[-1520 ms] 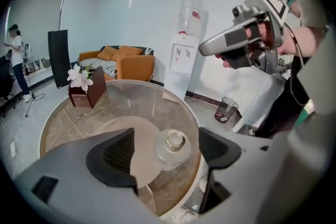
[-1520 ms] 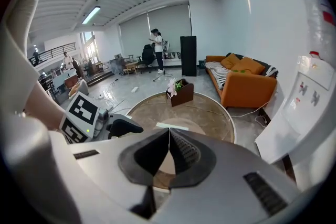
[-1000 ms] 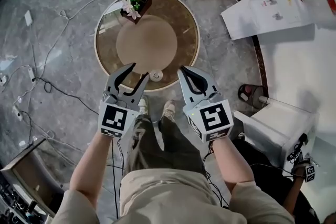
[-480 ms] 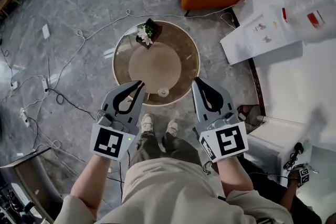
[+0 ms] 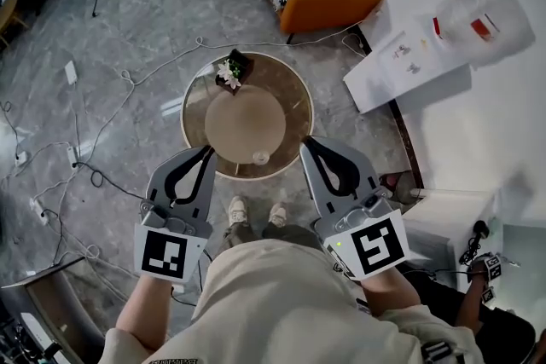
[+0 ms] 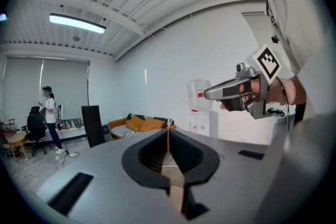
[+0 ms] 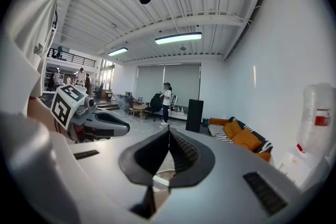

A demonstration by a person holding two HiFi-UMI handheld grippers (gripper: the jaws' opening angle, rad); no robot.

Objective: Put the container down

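The left gripper [image 5: 207, 152] and right gripper [image 5: 307, 145] have jaws shut tight, holding nothing. Just past them the little container [image 5: 260, 157] sits by the near edge of the round worktop [image 5: 295, 89]. It looks light and maybe breakable; hold its sides. What is inside, I cannot tell. Farther back, a dark box [image 5: 233, 69] holds flowers.

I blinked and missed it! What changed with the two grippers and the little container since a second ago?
The left gripper closed its fingers on nothing, and both it and the right gripper drew back from the round table toward the person. The small container stayed near the table's near edge, the flower pot at its far side; the right gripper stayed shut.
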